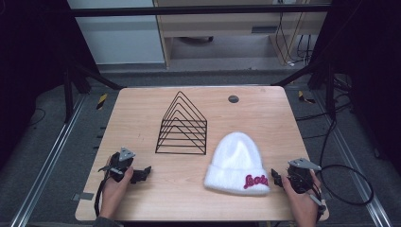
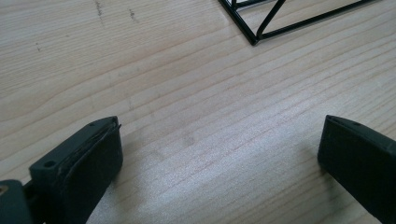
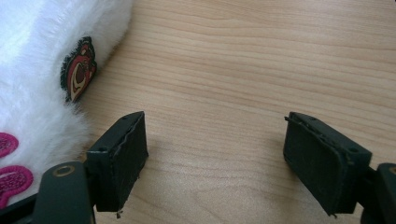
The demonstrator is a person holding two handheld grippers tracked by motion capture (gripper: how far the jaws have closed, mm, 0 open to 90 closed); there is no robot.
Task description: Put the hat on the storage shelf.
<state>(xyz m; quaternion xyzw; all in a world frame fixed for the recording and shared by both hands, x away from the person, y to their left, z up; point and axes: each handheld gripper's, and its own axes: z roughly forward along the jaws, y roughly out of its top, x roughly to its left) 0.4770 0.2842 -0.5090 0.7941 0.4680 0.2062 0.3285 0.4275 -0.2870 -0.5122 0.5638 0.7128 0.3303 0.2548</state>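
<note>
Both tongs rest low over a pale wooden tabletop [image 1: 142, 123], each held in a person's hand at the near edge. At near left, the left tongs [image 1: 142, 173] point right toward the middle, jaws spread wide with nothing between them; the left gripper view shows bare wood grain between the two black pads [image 2: 93, 158] and, farther off, a corner of the black wire rack [image 2: 261, 28]. At near right, the right tongs [image 1: 275, 178] point left, jaws likewise spread and empty, their tips just beside the cuff of a white fluffy hat [image 1: 238, 163]. The right gripper view puts the hat's fur [image 3: 32, 70] close beside one pad [image 3: 123, 158]; whether they touch cannot be told.

The hat lies flat at near right of centre, cuff toward the near edge, with pink lettering [image 1: 255, 181] on the cuff and a small dark-red badge [image 3: 77, 70] on its side. The wire rack [image 1: 182, 127], a row of triangular frames, stands upright at centre, just left of and beyond the hat. A small dark round disc [image 1: 233, 99] sits near the far edge.
</note>
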